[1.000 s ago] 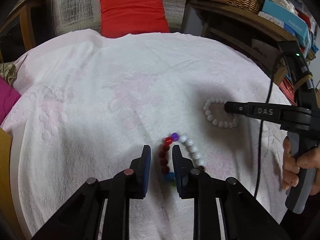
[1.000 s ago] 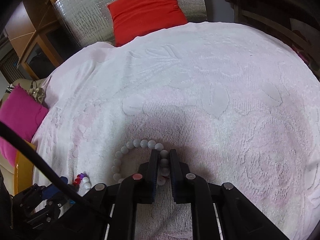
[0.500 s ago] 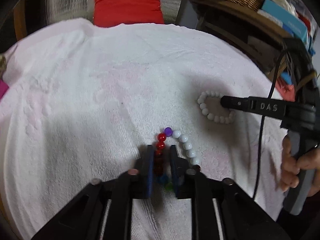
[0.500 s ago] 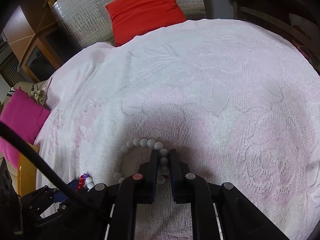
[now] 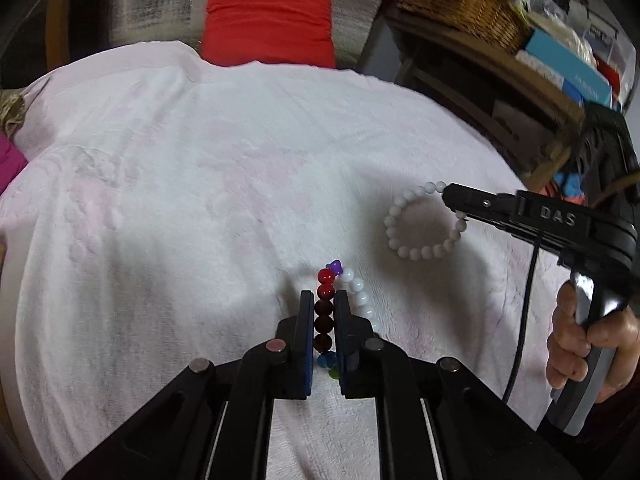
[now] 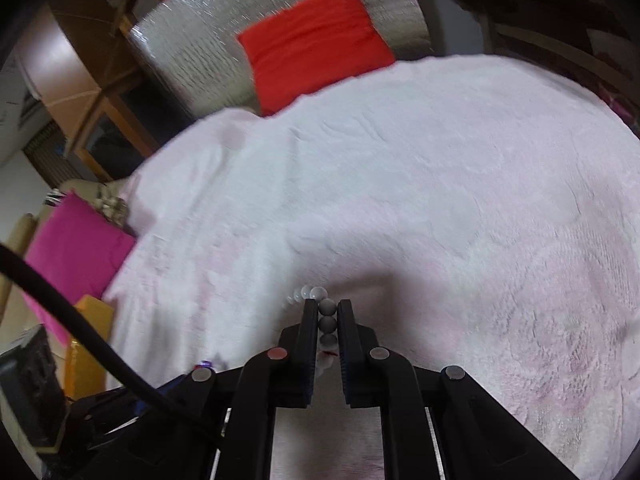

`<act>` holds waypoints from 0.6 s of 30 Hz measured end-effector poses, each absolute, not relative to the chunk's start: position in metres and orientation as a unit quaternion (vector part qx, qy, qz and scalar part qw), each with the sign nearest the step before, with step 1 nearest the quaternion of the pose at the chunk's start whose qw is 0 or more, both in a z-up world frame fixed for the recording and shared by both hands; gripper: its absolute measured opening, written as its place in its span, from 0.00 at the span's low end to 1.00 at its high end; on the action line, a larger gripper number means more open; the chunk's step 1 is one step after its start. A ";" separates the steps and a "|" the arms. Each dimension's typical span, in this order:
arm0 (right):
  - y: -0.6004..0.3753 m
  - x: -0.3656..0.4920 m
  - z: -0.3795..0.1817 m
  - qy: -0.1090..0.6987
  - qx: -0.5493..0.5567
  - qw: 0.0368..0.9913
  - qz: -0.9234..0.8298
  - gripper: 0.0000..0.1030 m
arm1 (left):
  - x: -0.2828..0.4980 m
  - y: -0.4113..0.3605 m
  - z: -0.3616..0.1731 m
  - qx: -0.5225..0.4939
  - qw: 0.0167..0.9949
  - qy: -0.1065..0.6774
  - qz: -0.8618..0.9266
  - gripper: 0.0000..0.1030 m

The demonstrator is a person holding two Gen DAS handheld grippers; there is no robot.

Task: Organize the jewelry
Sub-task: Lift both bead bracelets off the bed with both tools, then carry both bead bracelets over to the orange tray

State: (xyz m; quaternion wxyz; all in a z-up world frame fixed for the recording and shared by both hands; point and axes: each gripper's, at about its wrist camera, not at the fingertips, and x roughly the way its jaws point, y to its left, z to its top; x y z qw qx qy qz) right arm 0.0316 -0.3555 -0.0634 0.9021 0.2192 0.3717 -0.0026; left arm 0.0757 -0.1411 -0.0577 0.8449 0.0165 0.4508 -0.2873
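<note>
Both hand-held grippers are clamped on beads. Left hand-held gripper [image 5: 324,300] has its two dark fingers [image 5: 306,320] pinched on the red-and-dark side of a coloured bracelet [image 5: 325,278], with the dark beads lined up in the narrow slot between them. That bracelet's red beads and a purple one stick out past the fingertips, its white beads curve down along the outer side of the right finger, and a blue and a green bead show lower in the slot. It is still close to the pale pink towel [image 5: 192,208], which covers the whole rounded surface; I cannot tell whether it touches.

Right hand-held gripper [image 6: 328,305] is clenched on a white bracelet [image 6: 328,307], with three of its beads stacked between the pads and a few more curling off to the left of the tips. Seen from the left camera, that same bracelet [image 5: 394,220] hangs as an open ring from the gripper's black nose [image 5: 460,196], and a hand [image 5: 576,340] grips the grey handle with a black cable trailing below it.

Behind the towel lie a red cushion [image 5: 268,22] against a silver quilted mat [image 6: 200,60], a pink cushion [image 6: 74,240] off to the left, and a wicker basket [image 5: 460,4] on a wooden shelf.
</note>
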 end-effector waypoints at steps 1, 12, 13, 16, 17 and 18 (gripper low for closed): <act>-0.354 0.030 -0.061 0.366 0.220 0.904 0.002 0.11 | 0.075 -0.138 -0.055 0.014 0.849 0.446 -0.284 0.09; -0.329 0.019 -0.030 0.296 0.215 0.929 0.054 0.11 | 0.071 -0.108 -0.030 -0.009 0.876 0.408 -0.258 0.09; -0.327 0.019 -0.029 0.294 0.214 0.930 0.057 0.11 | 0.070 -0.107 -0.030 -0.007 0.878 0.405 -0.255 0.09; -0.315 0.018 -0.025 0.290 0.210 0.931 0.068 0.11 | 0.067 -0.102 -0.025 -0.002 0.885 0.396 -0.246 0.09; -0.312 0.018 -0.024 0.289 0.208 0.932 0.070 0.11 | 0.066 -0.099 -0.023 0.000 0.887 0.394 -0.243 0.09; -0.308 0.018 -0.024 0.288 0.208 0.932 0.072 0.11 | 0.065 -0.096 -0.021 0.001 0.889 0.391 -0.238 0.09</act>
